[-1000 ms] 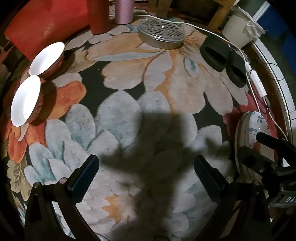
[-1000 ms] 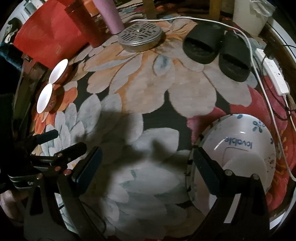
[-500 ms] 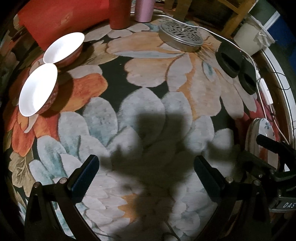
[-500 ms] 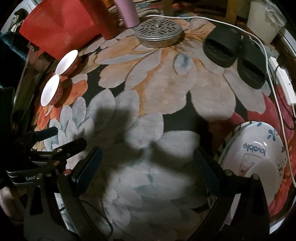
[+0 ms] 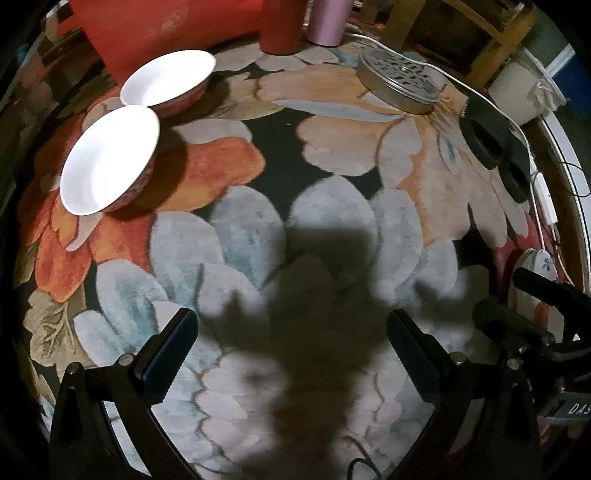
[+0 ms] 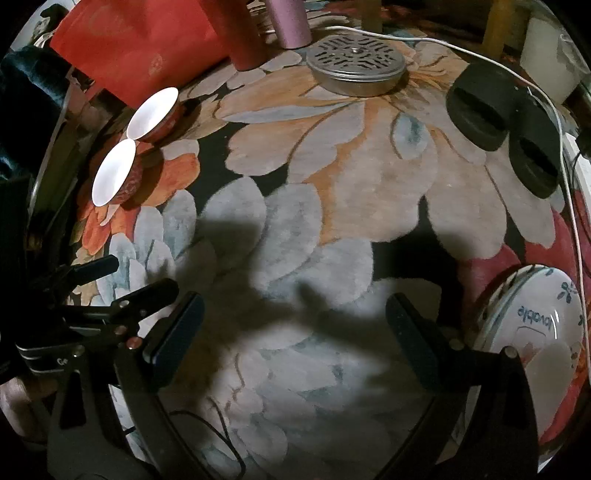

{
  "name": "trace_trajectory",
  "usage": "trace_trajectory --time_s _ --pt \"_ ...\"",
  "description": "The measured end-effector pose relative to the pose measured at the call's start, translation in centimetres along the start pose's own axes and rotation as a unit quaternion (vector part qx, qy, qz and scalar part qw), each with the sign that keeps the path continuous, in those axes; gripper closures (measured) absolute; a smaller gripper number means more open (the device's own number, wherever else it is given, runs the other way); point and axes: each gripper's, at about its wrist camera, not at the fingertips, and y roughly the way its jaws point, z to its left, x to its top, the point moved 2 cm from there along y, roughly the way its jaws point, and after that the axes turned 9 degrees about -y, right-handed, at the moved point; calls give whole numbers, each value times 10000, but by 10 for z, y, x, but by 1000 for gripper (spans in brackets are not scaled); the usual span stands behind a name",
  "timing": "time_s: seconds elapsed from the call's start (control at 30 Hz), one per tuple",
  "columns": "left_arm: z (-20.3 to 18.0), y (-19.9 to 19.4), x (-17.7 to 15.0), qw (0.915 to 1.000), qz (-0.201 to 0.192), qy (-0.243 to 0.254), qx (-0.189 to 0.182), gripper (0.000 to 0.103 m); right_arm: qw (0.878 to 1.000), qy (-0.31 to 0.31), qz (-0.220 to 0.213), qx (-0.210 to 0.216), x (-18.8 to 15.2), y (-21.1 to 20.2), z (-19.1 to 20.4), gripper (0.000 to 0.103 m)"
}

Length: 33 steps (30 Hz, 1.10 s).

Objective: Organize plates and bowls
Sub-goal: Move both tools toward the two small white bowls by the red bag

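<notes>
Two bowls (image 5: pixel 110 158) (image 5: pixel 168 83), white inside, red outside, both empty, rims touching, near rug's (image 5: pixel 332 155) far left edge. Plates (image 6: pixel 535 332), floral, printed word, stacked near rug's right edge; nothing on top one. Left gripper (image 5: pixel 291 339) jaws wide, empty, over rug's middle. Right gripper (image 6: pixel 295 325) jaws wide, empty, plates just beside right jaw. Perforated metal tin (image 6: pixel 356 70), black slippers (image 6: pixel 506 129) toward far edge.

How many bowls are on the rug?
2. Both stand at the rug's left edge, rims almost touching: the near bowl on the orange flower, the far bowl behind it, beside the red bag. None looks hidden.
</notes>
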Motion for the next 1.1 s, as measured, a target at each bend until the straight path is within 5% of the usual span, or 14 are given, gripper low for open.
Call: trace_trajectory --time_s 1.1 --pt "136 0 26 9930 -159 -1073 470 1 9958 -612 290 613 74 64 109 4"
